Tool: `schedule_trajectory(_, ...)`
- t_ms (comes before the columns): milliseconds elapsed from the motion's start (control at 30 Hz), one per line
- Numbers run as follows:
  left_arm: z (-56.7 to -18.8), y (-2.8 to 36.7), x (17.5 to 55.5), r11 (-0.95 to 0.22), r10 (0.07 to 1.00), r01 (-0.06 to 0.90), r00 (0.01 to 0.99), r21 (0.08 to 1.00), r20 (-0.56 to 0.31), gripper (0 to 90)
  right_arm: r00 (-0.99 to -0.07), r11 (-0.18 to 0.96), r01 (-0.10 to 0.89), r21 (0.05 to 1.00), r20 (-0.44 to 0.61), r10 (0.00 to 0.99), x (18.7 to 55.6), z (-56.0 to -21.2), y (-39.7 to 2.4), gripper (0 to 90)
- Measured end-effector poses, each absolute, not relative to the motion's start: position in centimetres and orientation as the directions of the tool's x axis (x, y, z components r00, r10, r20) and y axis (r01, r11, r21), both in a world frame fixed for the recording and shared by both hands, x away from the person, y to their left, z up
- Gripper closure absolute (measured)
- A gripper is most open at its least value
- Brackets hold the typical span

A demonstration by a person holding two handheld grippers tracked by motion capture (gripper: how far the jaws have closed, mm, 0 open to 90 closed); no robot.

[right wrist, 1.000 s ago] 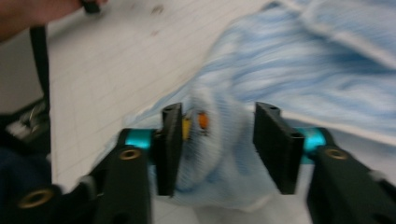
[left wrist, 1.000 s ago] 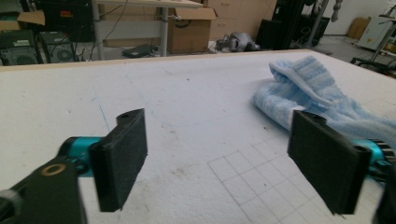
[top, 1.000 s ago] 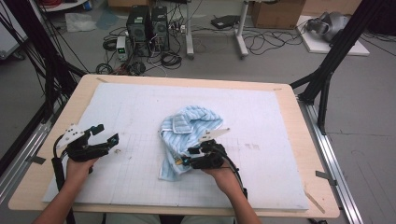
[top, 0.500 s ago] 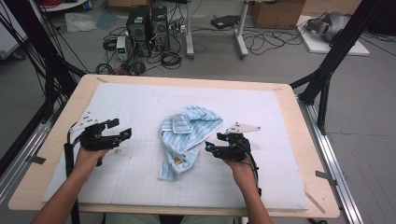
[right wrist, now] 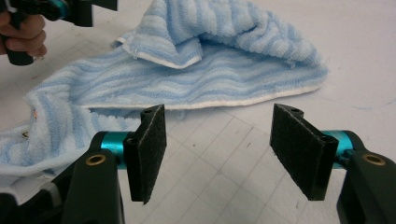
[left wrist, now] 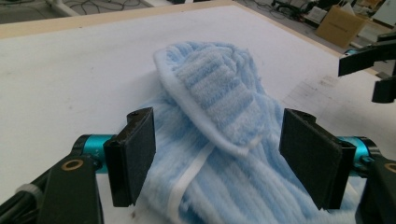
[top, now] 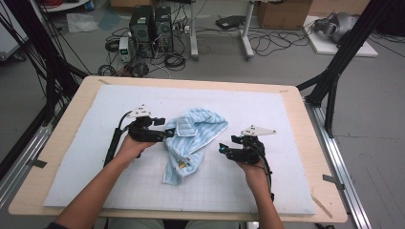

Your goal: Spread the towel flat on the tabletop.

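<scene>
Closing in on the crumpled towel (top: 193,138) mid-table, left gripper (left wrist: 217,156) open-jawed astride it to grab, jaws just narrowing, right gripper (right wrist: 217,149) open alongside.

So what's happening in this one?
A person is working on a crumpled blue towel on a white mat with a gripper in each hand. The left gripper is at the towel's edge, its jaws open on either side of a fold and just closing a little, though the pads aren't pressing on the cloth. The right gripper is open beside the towel with bare mat between its jaws. Nothing is gripped; the towel lies bunched up.
</scene>
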State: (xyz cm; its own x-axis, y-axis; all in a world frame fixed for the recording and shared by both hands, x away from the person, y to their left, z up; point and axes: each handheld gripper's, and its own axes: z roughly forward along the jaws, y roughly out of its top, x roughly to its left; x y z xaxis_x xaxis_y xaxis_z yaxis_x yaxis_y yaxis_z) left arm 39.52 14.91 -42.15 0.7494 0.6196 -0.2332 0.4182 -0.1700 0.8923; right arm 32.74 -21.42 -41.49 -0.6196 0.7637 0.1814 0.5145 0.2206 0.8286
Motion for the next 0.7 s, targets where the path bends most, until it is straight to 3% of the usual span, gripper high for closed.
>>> schedule_trajectory(233, -43.0, 11.7, 40.7, -0.266, 0.628, 0.446, 0.753, 0.854, -0.197, 27.3, -0.621, 0.220, 0.517, 0.827, 0.186, 0.762, 32.8, -41.7, -21.5, 35.5)
schedule_trajectory(300, -43.4, 11.2, 41.0, -0.303, 0.632, 0.451, 0.755, 0.839, -0.178, 40.4, -0.625, 0.227, 0.519, 0.824, 0.185, 0.758, 32.8, -41.8, -21.4, 35.5)
schedule_trajectory(333, -43.5, 11.1, 41.2, -0.327, 0.629, 0.451, 0.760, 0.830, -0.166, 40.4, -0.625, 0.227, 0.519, 0.824, 0.185, 0.758, 32.8, -41.8, -21.4, 35.5)
schedule_trajectory(467, -43.3, 12.0, 41.5, -0.324, 0.646, 0.422, 0.753, 0.847, -0.128, 79.6, -0.627, 0.231, 0.525, 0.819, 0.189, 0.755, 32.8, -41.9, -21.3, 35.5)
schedule_trajectory(700, -42.5, 15.5, 42.6, -0.206, 0.709, 0.440, 0.682, 0.874, -0.176, 83.5, -0.643, 0.243, 0.524, 0.817, 0.193, 0.741, 32.8, -42.2, -20.6, 35.5)
